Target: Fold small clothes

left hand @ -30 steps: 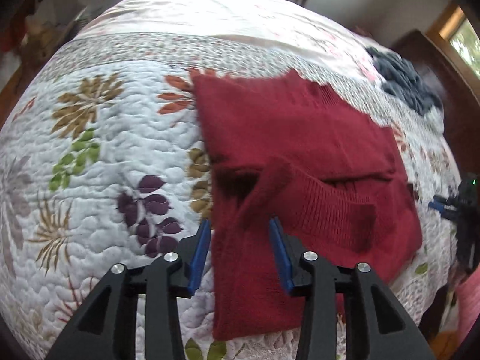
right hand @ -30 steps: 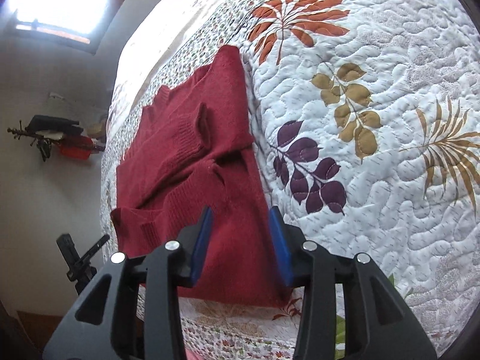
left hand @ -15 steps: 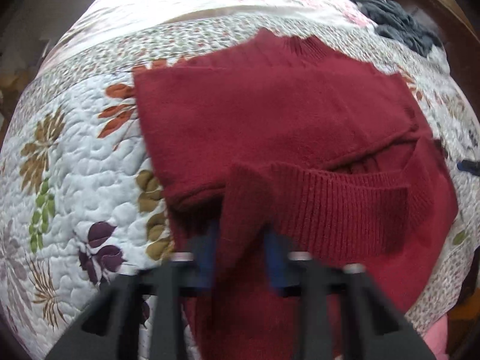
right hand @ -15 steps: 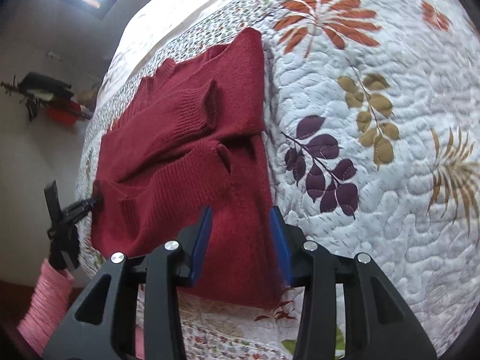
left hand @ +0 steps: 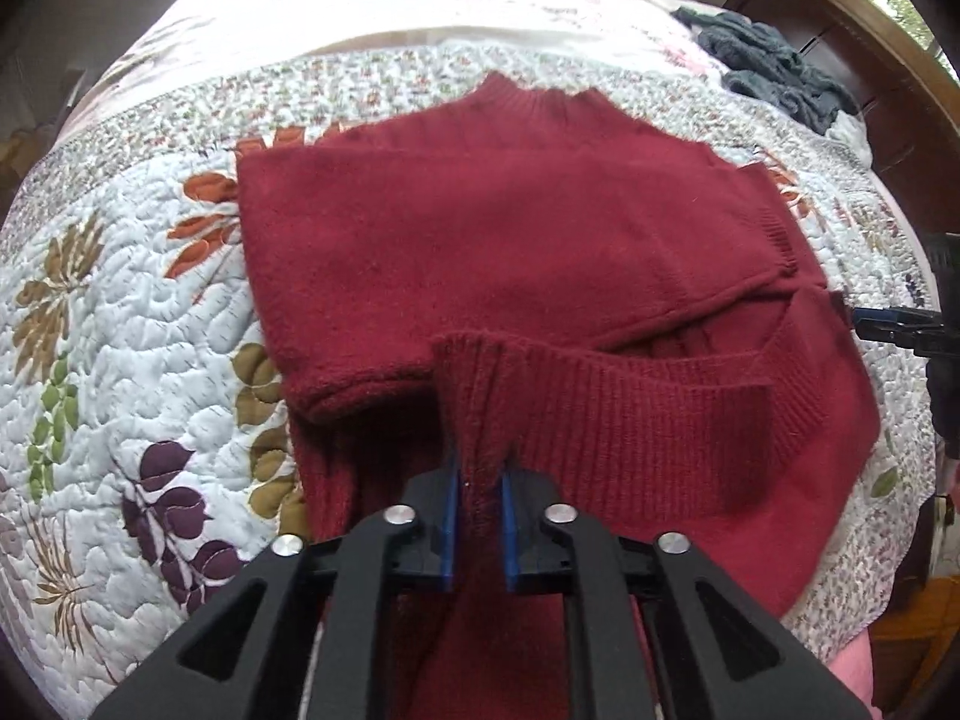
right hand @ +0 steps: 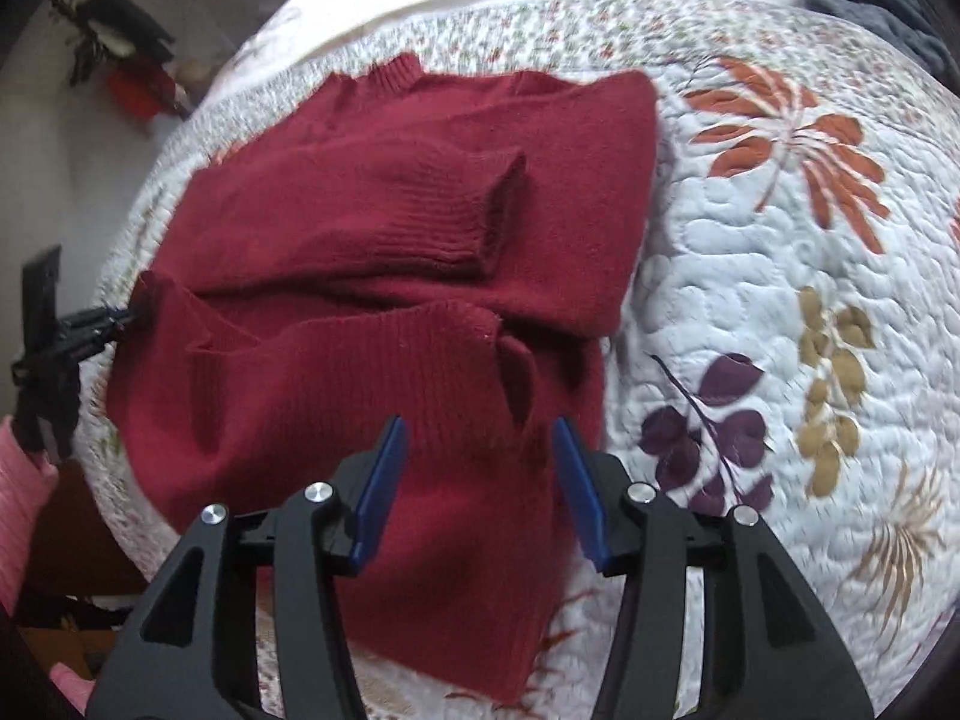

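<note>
A dark red knit sweater (left hand: 510, 240) lies on the quilt with its sleeves folded across the body. My left gripper (left hand: 478, 480) is shut on a raised fold of the ribbed sleeve cuff (left hand: 474, 372), which stands up between the blue pads. From the right wrist view the sweater (right hand: 420, 192) fills the middle. My right gripper (right hand: 480, 474) is open just above its near lower part, with nothing pinched. The left gripper (right hand: 90, 324) shows there at the sweater's left edge. The right gripper's tips (left hand: 888, 324) show at the sweater's right edge.
The bed carries a white quilt (left hand: 132, 324) printed with leaves. A grey garment (left hand: 774, 66) is heaped at the far right near dark wooden furniture (left hand: 852, 78). A pink sleeve (right hand: 24, 480) shows at the left, by the bed's near edge.
My left gripper moved forward over the sweater and shut on the ribbed cuff. The right gripper swung round over the sweater's lower part and stayed open.
</note>
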{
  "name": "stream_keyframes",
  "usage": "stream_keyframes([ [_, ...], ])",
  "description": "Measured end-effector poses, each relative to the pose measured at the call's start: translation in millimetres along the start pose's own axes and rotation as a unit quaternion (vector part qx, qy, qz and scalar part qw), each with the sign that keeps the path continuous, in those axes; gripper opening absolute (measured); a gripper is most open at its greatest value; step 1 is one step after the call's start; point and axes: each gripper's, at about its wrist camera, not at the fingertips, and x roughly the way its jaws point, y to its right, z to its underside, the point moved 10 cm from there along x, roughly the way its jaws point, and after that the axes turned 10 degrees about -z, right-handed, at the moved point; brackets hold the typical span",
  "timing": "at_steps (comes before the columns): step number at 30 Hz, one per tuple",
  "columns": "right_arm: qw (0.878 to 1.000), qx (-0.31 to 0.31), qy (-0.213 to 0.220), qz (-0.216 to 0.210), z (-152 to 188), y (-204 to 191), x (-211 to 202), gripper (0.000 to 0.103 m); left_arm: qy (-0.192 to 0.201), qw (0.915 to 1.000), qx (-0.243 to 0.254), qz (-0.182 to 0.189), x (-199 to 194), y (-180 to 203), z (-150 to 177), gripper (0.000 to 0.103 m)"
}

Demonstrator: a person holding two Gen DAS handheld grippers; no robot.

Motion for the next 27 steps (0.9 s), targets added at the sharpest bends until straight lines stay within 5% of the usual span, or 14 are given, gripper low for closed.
stream_keyframes([
  [6,1.000,-0.005,-0.023,0.019,-8.0,9.7,27.7,0.050,-0.007,0.9998,0.003,-0.020,14.1,0.7,-0.4,0.031],
  [11,0.999,-0.023,-0.026,0.018,-9.1,1.7,30.5,0.018,0.009,0.9996,-0.003,-0.027,5.5,3.6,-2.5,0.008],
  [13,0.999,-0.029,-0.025,0.020,-7.2,0.5,27.9,0.005,0.022,0.9994,0.001,-0.026,-3.4,8.4,-0.8,0.007],
  [27,0.995,-0.016,0.086,-0.047,11.7,-42.6,-71.2,0.005,0.125,0.9906,-0.053,-0.014,-94.1,-2.1,0.9,0.006],
])
